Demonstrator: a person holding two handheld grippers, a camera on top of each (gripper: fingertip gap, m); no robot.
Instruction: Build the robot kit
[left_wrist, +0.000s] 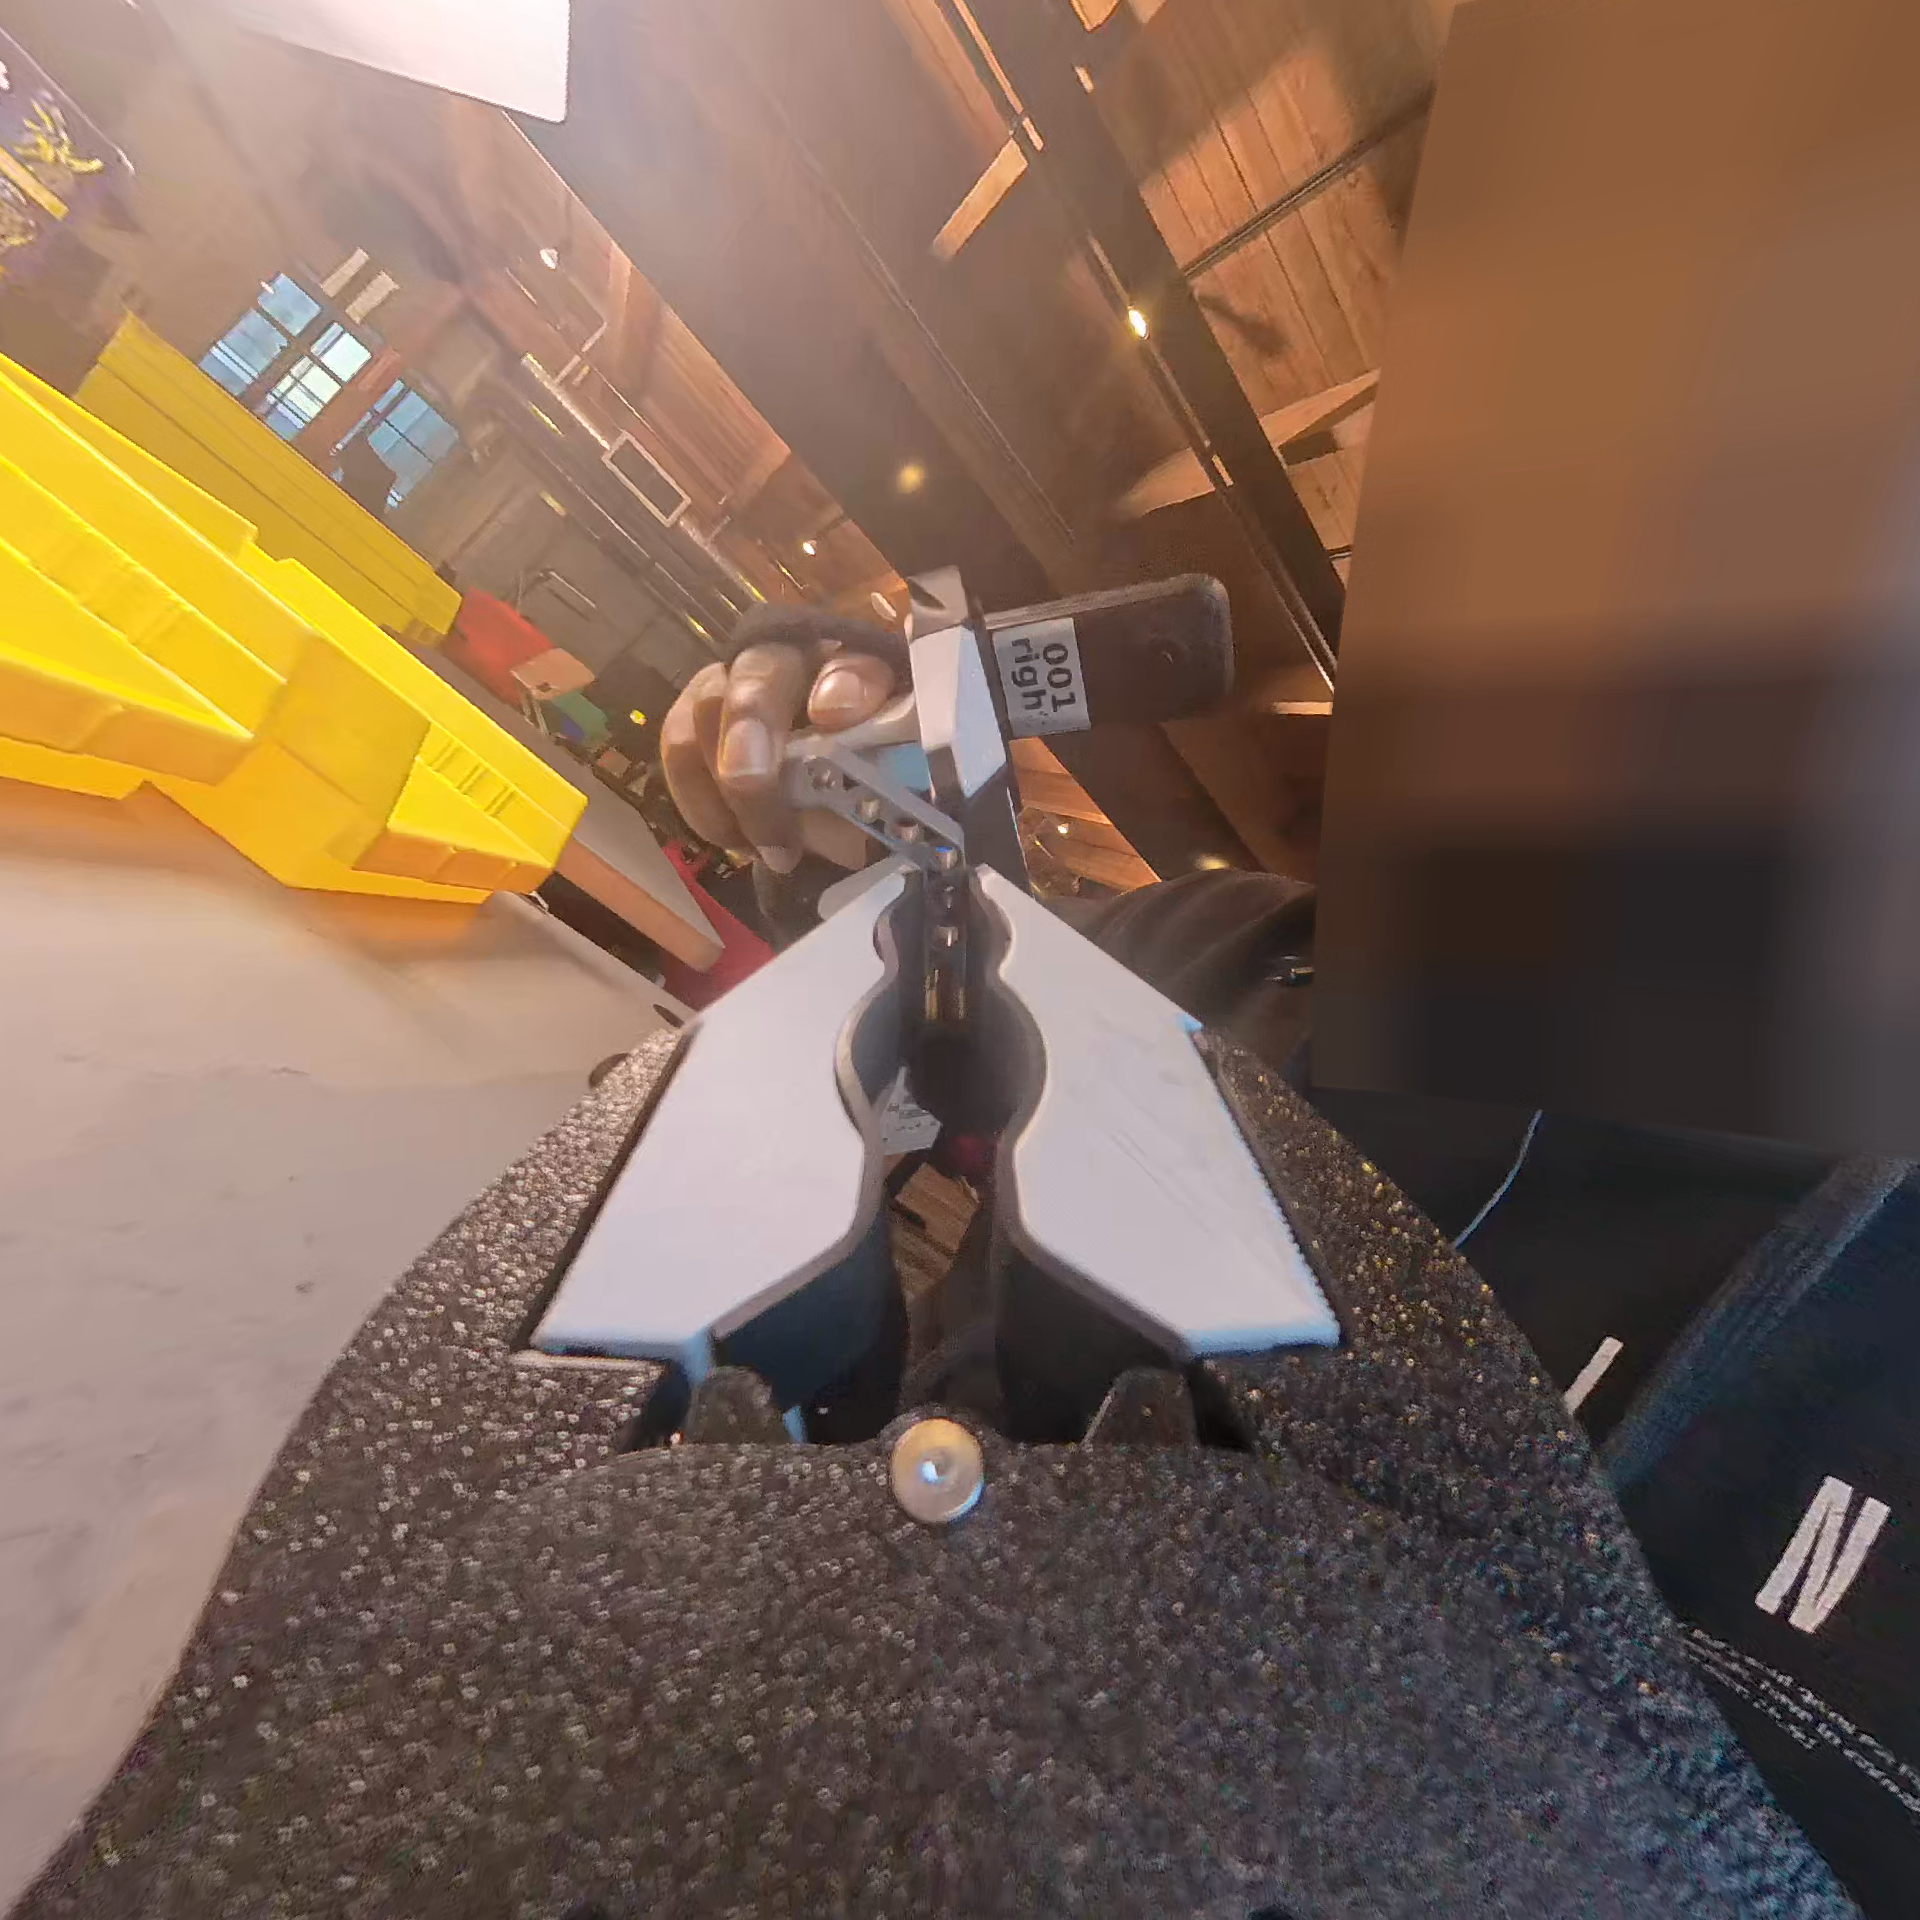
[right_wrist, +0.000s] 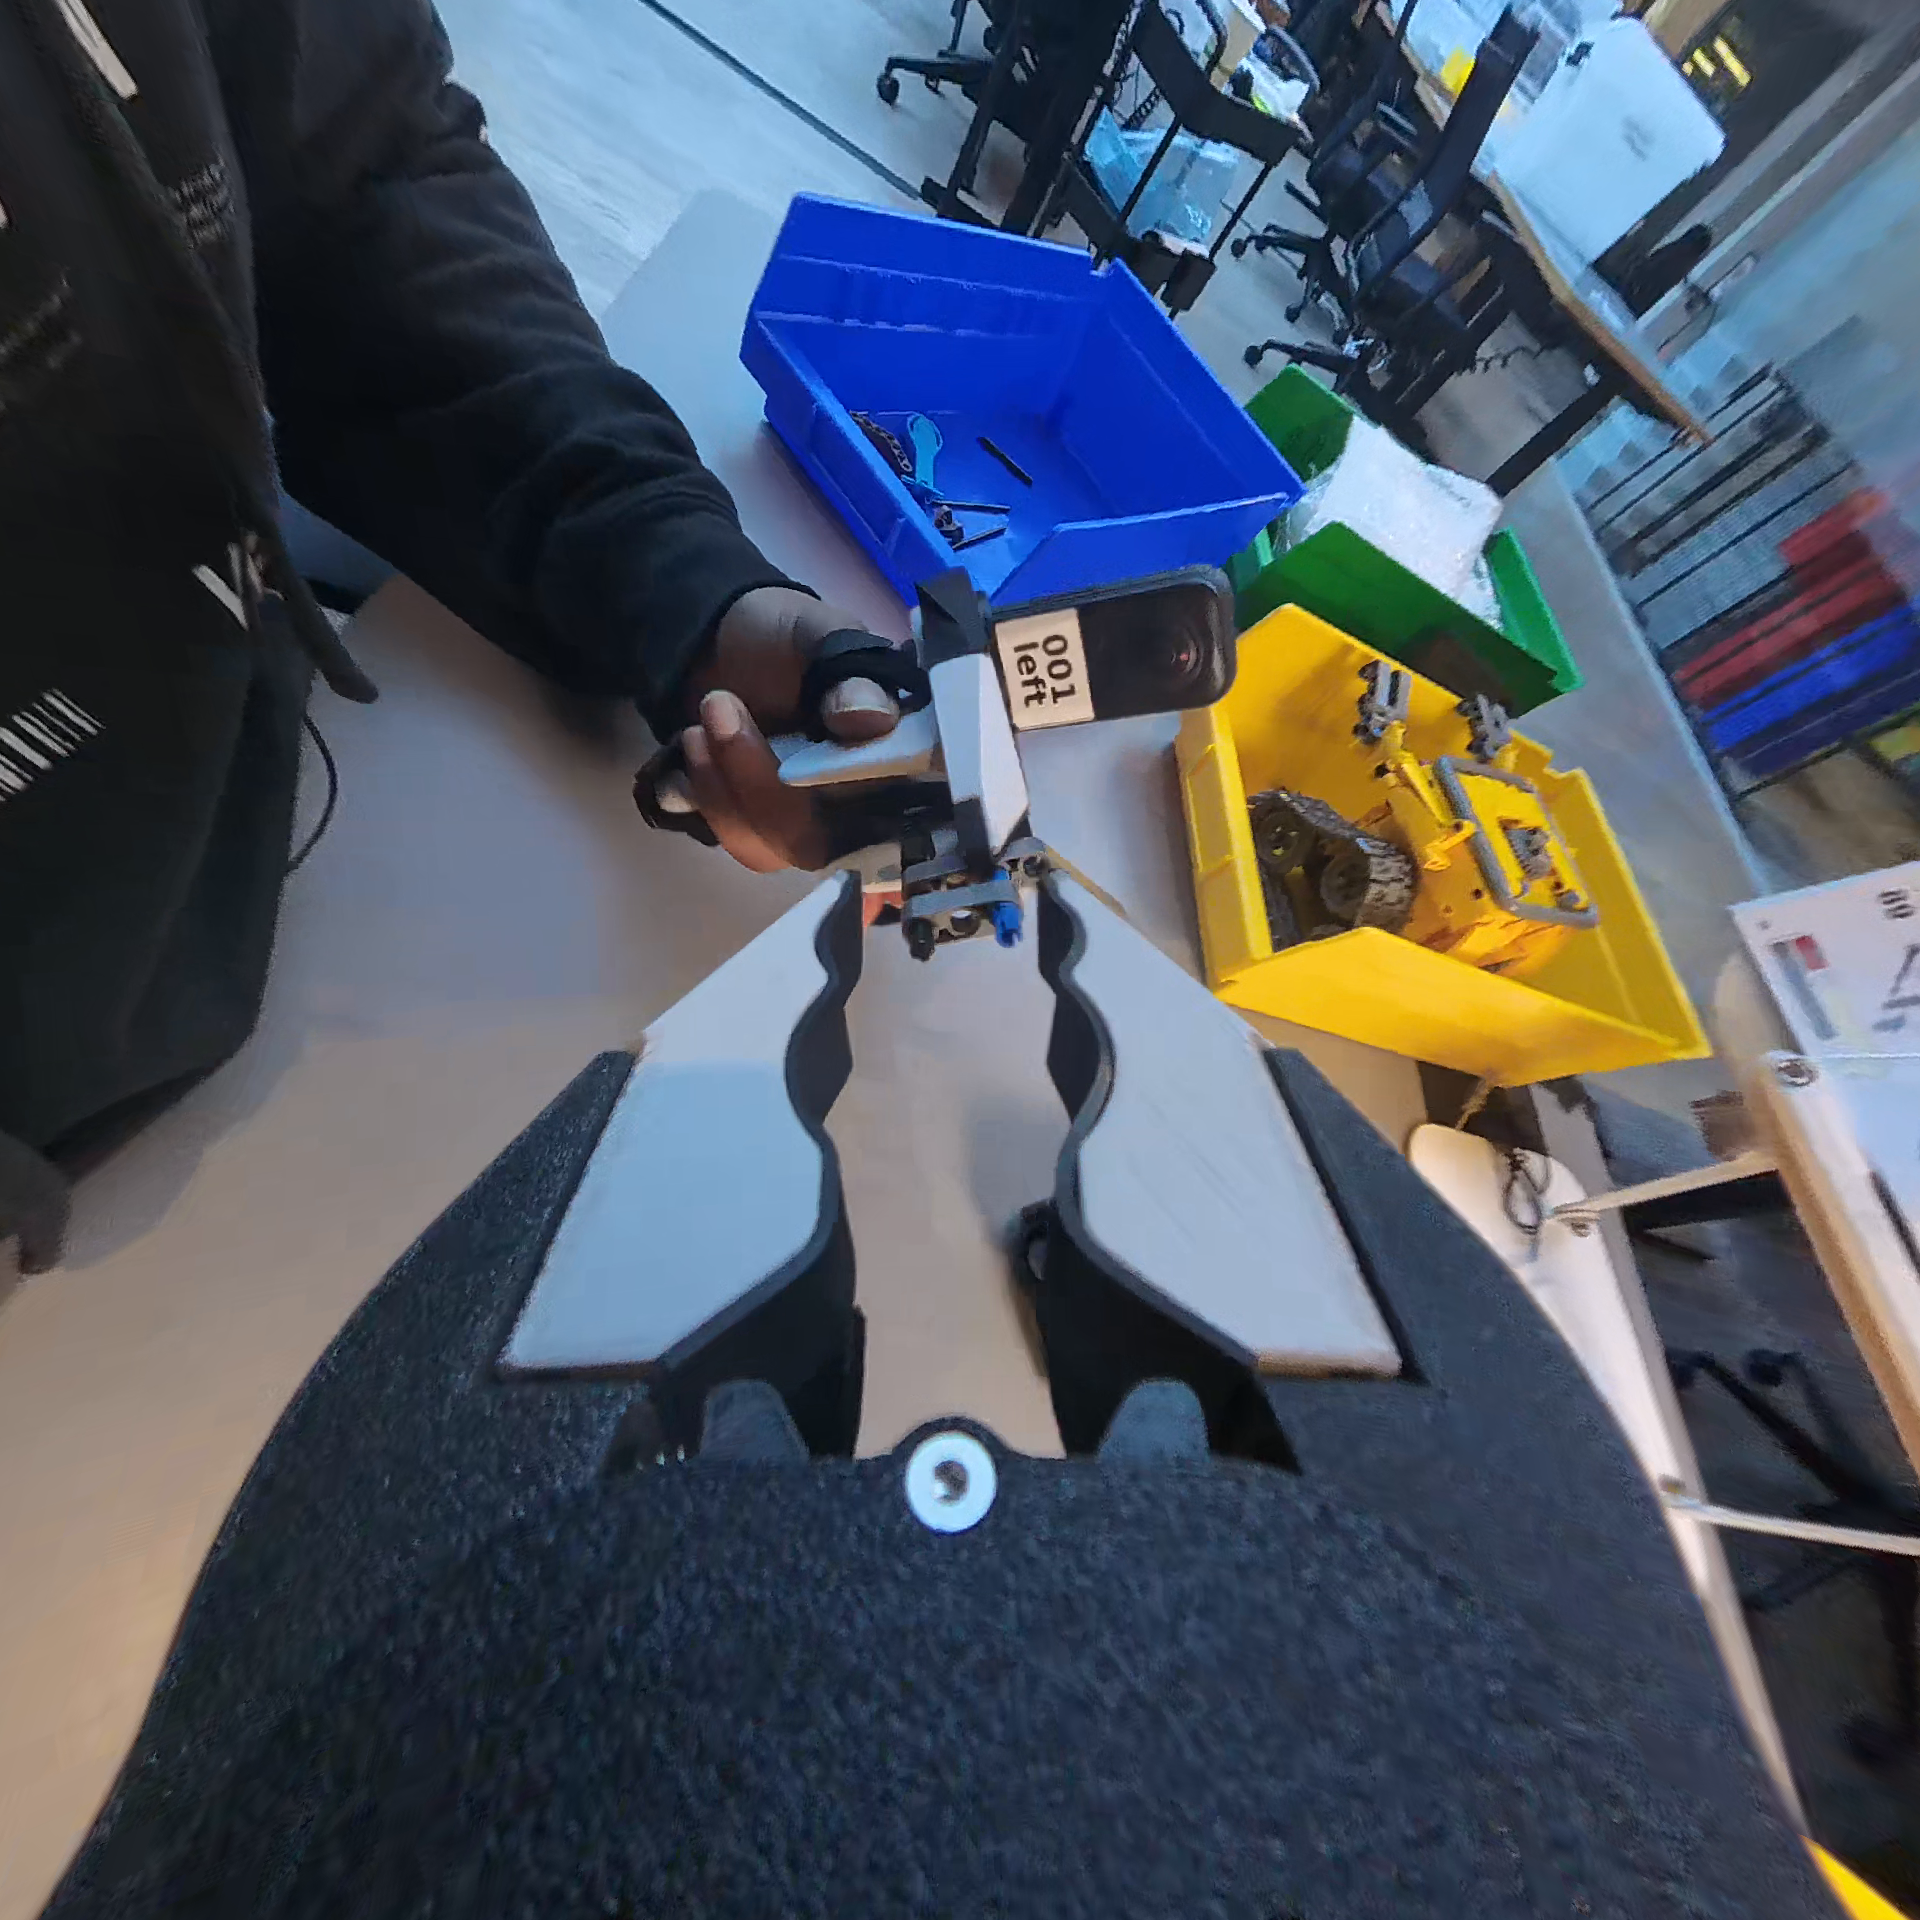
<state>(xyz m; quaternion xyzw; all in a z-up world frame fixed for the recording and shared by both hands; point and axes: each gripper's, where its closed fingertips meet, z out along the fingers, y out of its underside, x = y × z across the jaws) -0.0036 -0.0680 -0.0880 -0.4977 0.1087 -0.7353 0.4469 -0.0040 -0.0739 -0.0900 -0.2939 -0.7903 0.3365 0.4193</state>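
Pinching gripper: the left gripper (left_wrist: 935, 896) has its grey fingers pressed nearly together, nipping the brick assembly (left_wrist: 940, 935) at their tips.
Spread gripper: the right gripper (right_wrist: 951, 894) has its jaws wide apart, its two tips flanking the same assembly (right_wrist: 961, 914). Whether either tip touches it cannot be told.
Assembly, look: small and built of grey perforated beams with round holes and dark connector pegs. A blue pin (right_wrist: 1003, 925) juts from one end. In the left wrist view a slim grey beam (left_wrist: 873, 800) with a row of studs slants up and away from the pinched part.
Assembly, place: held in the air above the pale table (right_wrist: 468, 935), between the two grippers, which point at each other.
Hands: a hand (right_wrist: 758, 727) in a black sleeve (right_wrist: 468, 364) grips the left gripper's handle; another hand (left_wrist: 748, 727) grips the right one.
Beyond, right wrist view: a blue bin (right_wrist: 1091, 343) with a few small loose parts, a green bin (right_wrist: 1382, 592), and a yellow bin (right_wrist: 1403, 997) holding a yellow tracked model (right_wrist: 1403, 852).
Beyond, left wrist view: stacked yellow bins (left_wrist: 312, 707) on the table to the left.
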